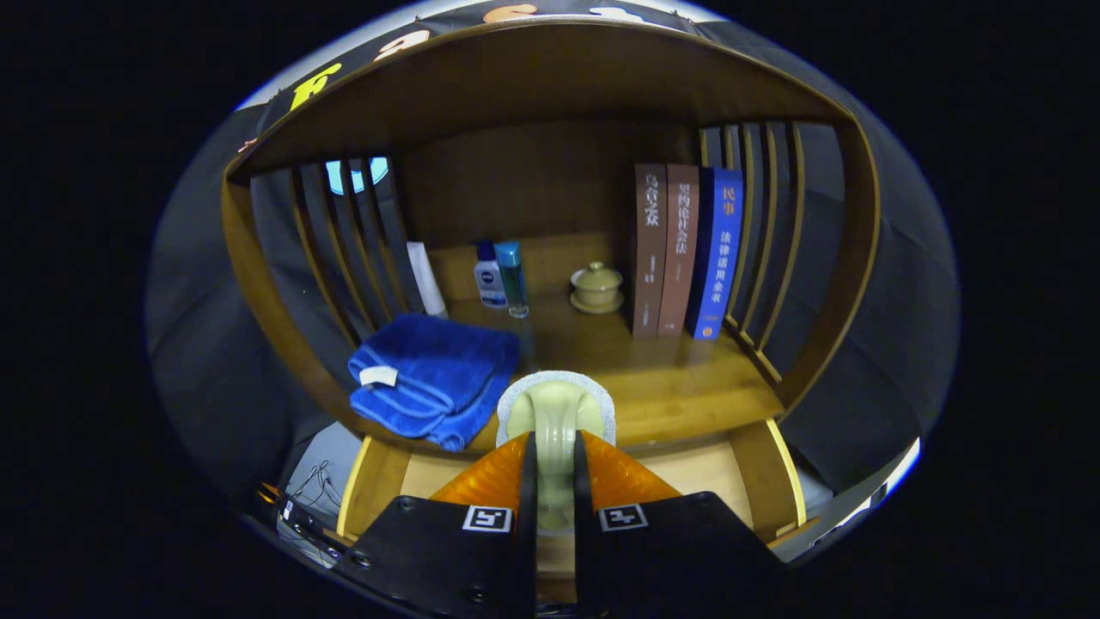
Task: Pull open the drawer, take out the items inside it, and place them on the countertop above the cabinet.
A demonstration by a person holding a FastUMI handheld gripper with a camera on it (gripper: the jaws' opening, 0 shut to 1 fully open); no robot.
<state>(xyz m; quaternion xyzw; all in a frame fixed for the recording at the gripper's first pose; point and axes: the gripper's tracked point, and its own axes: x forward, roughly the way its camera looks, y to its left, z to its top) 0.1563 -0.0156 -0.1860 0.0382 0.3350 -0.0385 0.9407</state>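
Note:
My gripper (555,440) is shut on the pale green handle of a scrubbing pad (556,404), whose rounded head has a white fuzzy rim. The pad stands upright between my fingers (490,477), held above the open wooden drawer (786,481) and at the front edge of the countertop (687,387). What shows of the drawer's light wooden floor (696,468) beside my fingers is bare; the rest is hidden behind the gripper body. A folded blue towel (434,374) lies on the countertop just left of the pad.
At the back of the countertop stand a white tube (426,277), a small blue-capped bottle (490,275), a teal bottle (512,277) and a lidded cup on a saucer (596,286). Three upright books (687,249) stand at the right. Slatted side walls (756,258) and a top board enclose the shelf.

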